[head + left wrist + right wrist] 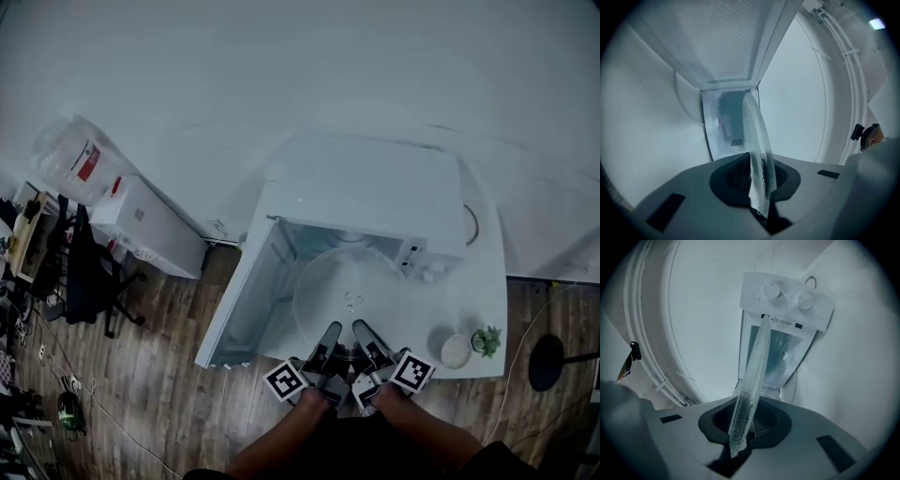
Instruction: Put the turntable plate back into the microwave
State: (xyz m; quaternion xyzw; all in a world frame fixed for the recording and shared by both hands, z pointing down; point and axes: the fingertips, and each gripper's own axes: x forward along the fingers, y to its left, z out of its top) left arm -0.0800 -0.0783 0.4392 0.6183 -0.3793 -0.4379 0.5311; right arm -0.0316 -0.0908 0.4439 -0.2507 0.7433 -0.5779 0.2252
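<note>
The clear glass turntable plate is held level in front of the open white microwave, partly inside its cavity. My left gripper is shut on the plate's near rim, and my right gripper is shut on the rim just beside it. In the left gripper view the plate runs edge-on between the jaws toward the cavity. In the right gripper view the plate also stands edge-on, with the microwave's control panel and its two knobs beyond it.
The microwave door hangs open to the left. A small white bowl and a little green plant sit on the white table at the right. An office chair and a white cabinet stand on the left.
</note>
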